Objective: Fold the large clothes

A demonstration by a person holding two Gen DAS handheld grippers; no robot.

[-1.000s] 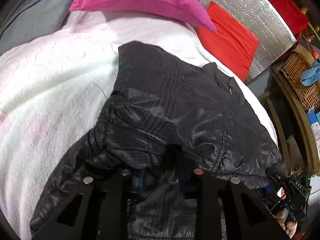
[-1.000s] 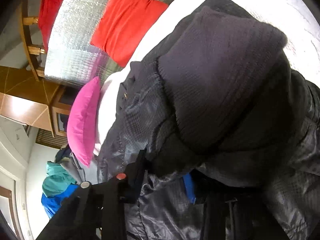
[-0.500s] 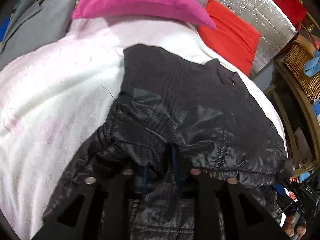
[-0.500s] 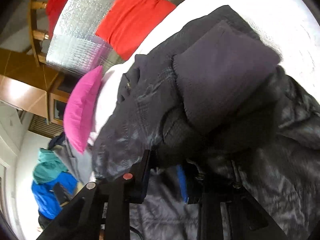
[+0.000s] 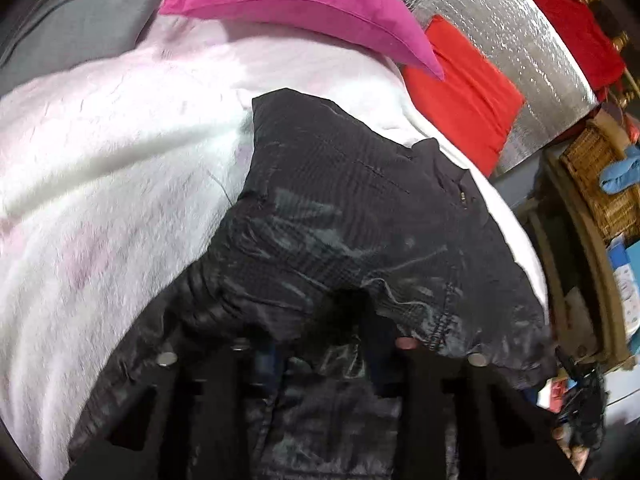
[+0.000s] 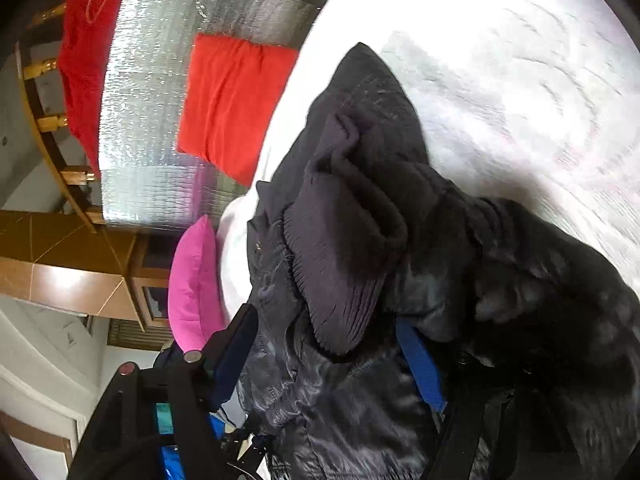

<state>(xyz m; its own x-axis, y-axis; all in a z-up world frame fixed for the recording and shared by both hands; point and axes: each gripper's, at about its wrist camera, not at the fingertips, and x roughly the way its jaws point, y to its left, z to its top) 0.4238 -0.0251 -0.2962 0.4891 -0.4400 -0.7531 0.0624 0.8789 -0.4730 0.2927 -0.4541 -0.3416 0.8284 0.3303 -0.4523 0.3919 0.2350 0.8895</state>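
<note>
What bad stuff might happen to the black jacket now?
The right gripper jaws have just been opening around the black jacket, so the lifted fold may flop open. The slippery fabric bunched at the left gripper could slide out. The ribbed cuff might end up crumpled inside.

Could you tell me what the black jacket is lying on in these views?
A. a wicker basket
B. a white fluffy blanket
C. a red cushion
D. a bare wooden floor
B: the black jacket is spread on the white fluffy blanket, which shows around its far edges in both wrist views; the red cushion lies apart, further back.
</note>
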